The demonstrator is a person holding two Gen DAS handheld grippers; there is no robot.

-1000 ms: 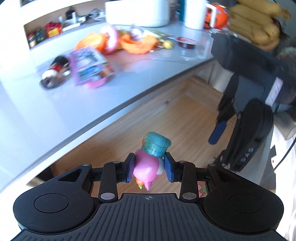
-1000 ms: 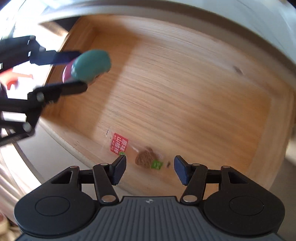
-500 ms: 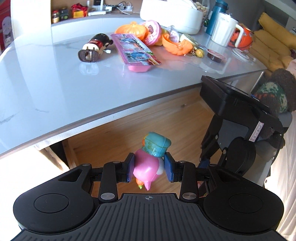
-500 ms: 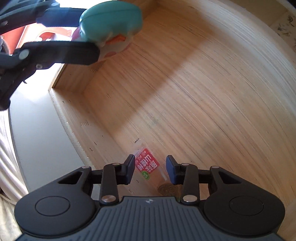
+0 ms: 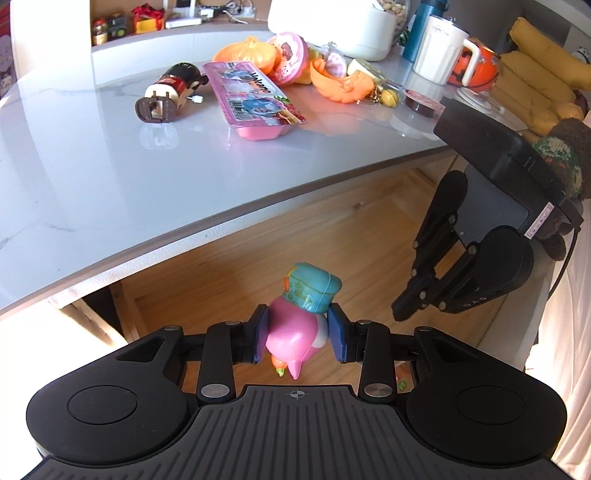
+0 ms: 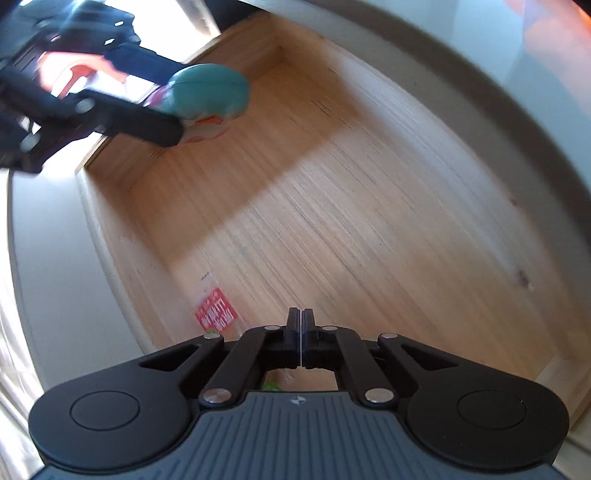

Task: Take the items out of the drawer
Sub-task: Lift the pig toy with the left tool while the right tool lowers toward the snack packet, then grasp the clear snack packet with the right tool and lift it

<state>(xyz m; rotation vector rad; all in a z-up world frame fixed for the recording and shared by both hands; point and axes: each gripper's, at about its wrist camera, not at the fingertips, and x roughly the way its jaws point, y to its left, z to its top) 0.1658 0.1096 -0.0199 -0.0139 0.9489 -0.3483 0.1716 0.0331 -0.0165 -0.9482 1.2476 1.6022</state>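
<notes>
Setting: grey countertop (image 5: 110, 155) up top, and under its edge a pulled-out wooden drawer (image 6: 332, 221) with a bare plank floor, half in sun, half in shade.
Countertop clutter: a pink blister pack (image 5: 255, 99) lying flat, a brown wind-up toy (image 5: 168, 98) on its side just left of it, orange plastic shells (image 5: 343, 81) behind, a white mug (image 5: 441, 51) and a white appliance (image 5: 332, 26) at the back.
Left gripper (image 5: 298, 334): jaws at a middling width and clamped on a pink toy bird with a teal hat (image 5: 299, 321); blue pads press its flanks, and it hangs above the drawer floor.
Same toy from the right wrist: teal hat (image 6: 208, 92) up at the top left, blurred, pinched between the dark fingers (image 6: 140, 123).
Right gripper (image 6: 301, 325): jaws have just snapped together, pads meeting flat; whether any wrapper is caught between them I cannot tell.
Snack packet (image 6: 216, 314): clear wrapper with a red label, on the drawer floor by the near wall, just left of the right gripper's tips; a green scrap (image 6: 271, 386) peeks under the linkage.
Right gripper from the left wrist: dark body (image 5: 465, 258) pointing down into the drawer, to the right of the toy.
</notes>
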